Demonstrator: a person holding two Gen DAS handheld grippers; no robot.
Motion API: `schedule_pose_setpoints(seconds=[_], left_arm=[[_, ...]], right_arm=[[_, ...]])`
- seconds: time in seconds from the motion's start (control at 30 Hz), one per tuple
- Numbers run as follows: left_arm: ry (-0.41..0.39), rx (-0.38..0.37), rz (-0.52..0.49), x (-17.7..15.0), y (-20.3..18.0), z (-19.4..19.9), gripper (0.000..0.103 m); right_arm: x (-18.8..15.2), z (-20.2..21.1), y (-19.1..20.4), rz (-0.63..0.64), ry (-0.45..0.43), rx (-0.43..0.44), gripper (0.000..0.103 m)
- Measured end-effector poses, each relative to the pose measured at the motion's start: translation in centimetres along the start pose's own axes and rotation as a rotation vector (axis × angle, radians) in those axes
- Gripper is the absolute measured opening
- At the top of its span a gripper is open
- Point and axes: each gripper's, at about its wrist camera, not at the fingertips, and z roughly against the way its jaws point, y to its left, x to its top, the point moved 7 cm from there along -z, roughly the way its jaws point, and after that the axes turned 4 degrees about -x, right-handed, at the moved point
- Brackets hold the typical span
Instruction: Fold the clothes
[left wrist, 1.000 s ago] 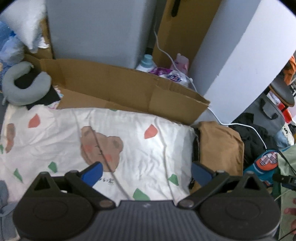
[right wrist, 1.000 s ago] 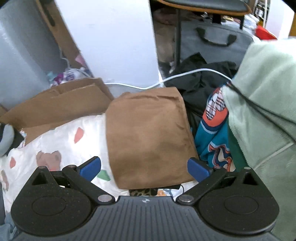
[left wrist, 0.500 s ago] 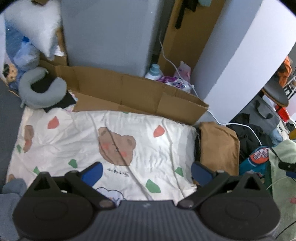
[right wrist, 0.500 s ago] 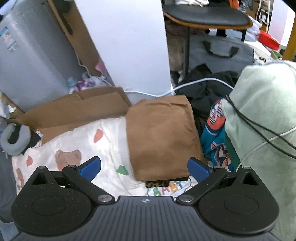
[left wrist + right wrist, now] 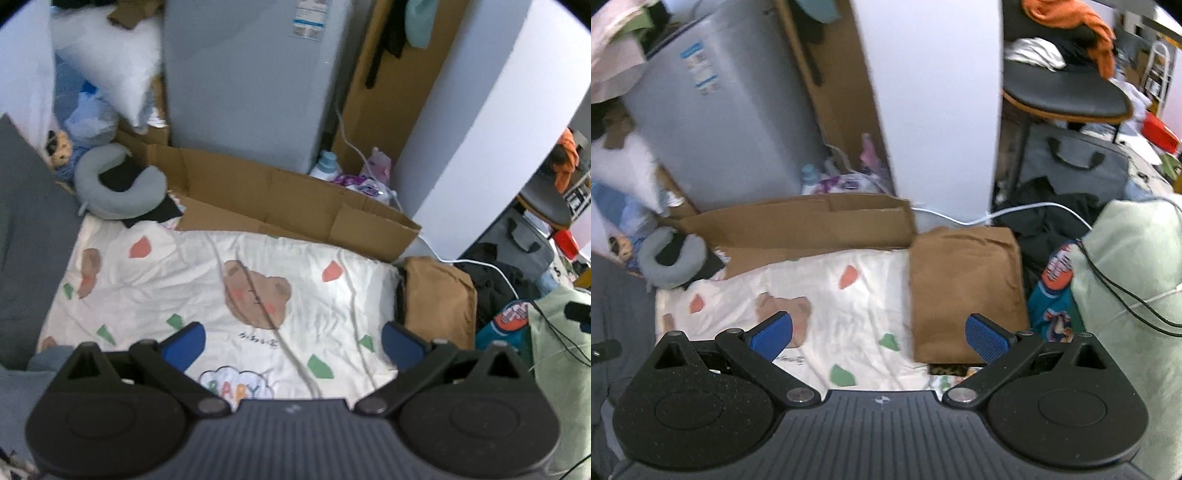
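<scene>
A folded brown garment [image 5: 964,288] lies at the right edge of a white bear-print sheet [image 5: 842,306], on top of a leopard-print item that peeks out at its near end. In the left wrist view the brown garment [image 5: 437,299] sits right of the sheet [image 5: 221,288]. My left gripper [image 5: 291,341] hangs open above the sheet with nothing between its blue pads. My right gripper [image 5: 879,334] is open too, raised over the sheet's right part, its right pad [image 5: 986,338] over the garment's near end.
A flattened cardboard box [image 5: 280,199] borders the sheet at the back, before a grey appliance [image 5: 251,81]. A grey neck pillow [image 5: 118,184] lies back left. To the right are a mint fleece [image 5: 1130,302], a teal patterned garment [image 5: 1052,295], black clothes, a white cable and a chair.
Both grippers have risen and pulled back from the bed, so the sheet and brown garment look smaller and more of the room shows. Both stayed open.
</scene>
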Motion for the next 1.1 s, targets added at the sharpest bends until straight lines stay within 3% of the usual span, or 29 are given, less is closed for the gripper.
schedule_pose_setpoints(seconds=[0.13,0.43,0.9,1.1], left_arm=[[-0.032,0.059,0.016,-0.5,2.4,2.4,0.103],[-0.051,0.103,0.040,-2.7,5.3,4.6,0.103],[-0.047,0.190,0.127,-8.6,7.5,2.7,0.103],[-0.071,0.230,0.154,-10.2,7.4,2.6,0.103]], right_arm=[[0.1,1.8,3.4,0.058,-0.009,0.035,0.103],[-1.1,2.5,8.1,0.147,-0.017,0.047,0.103],[-5.8,-1.7,9.1,0.190,0.050,0.047,0.103],[-7.6,-2.5,10.1,0.221,0.042,0.094,0.103]])
